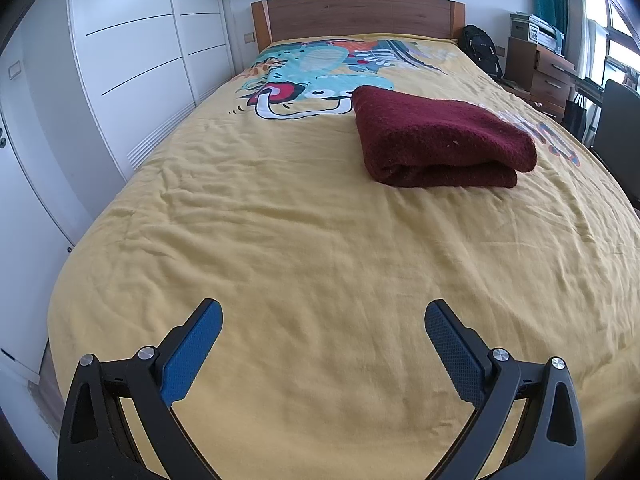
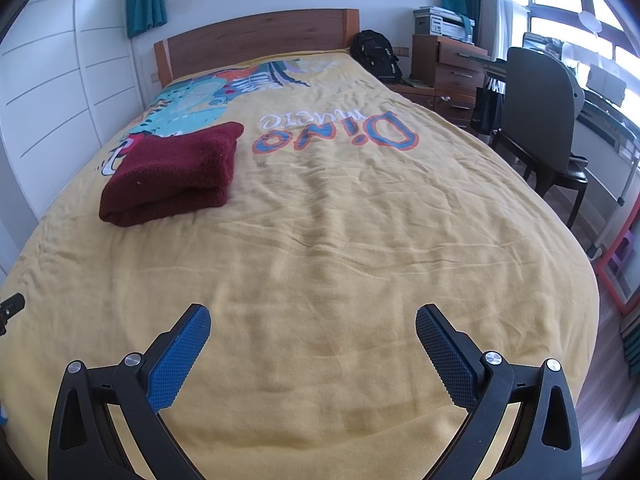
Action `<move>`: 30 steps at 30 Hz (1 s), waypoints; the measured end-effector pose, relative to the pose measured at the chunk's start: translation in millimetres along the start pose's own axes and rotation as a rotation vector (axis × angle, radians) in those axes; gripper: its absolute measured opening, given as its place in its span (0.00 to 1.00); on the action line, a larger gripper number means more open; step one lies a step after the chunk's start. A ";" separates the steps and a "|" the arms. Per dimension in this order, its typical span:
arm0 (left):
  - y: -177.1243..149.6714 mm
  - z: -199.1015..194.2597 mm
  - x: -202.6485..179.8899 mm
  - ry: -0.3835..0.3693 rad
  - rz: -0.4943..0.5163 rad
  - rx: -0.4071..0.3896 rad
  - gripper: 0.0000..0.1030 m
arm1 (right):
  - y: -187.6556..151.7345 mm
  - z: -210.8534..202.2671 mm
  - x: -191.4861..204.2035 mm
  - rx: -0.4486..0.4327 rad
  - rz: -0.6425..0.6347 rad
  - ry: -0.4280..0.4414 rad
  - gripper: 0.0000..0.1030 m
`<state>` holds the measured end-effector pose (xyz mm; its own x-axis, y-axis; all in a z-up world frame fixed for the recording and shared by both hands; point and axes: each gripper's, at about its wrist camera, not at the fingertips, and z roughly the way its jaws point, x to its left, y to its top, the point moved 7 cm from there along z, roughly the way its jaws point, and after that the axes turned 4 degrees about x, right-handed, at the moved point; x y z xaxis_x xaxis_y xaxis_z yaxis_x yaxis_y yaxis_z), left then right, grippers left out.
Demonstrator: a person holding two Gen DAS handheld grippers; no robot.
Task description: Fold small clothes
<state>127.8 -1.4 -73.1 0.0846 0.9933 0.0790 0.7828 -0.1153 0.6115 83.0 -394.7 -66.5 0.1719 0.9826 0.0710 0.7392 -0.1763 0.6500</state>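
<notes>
White wardrobe doors line the far left of the room, beside the bed's yellow cover, which is rumpled with low creases. The left gripper hovers over the near end of the cover, its blue-padded fingers spread wide with nothing between them. Farther up the bed lies the folded maroon garment, a thick, fuzzy bundle doubled over itself, resting on the edge of the dinosaur print; whether it is a sweater or a small blanket is hard to tell. The right gripper is likewise wide apart and empty above the cover. A dark desk chair stands off the bed's right side.
</notes>
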 end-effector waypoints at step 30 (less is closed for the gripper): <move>-0.5 -0.5 -0.2 0.001 0.000 0.000 0.97 | 1.7 -2.7 -1.3 -0.004 -0.007 -0.002 1.00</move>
<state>127.1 -1.5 -73.0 0.0837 0.9933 0.0801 0.7831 -0.1153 0.6112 82.3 -396.1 -63.5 0.1681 0.9837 0.0646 0.7378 -0.1690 0.6535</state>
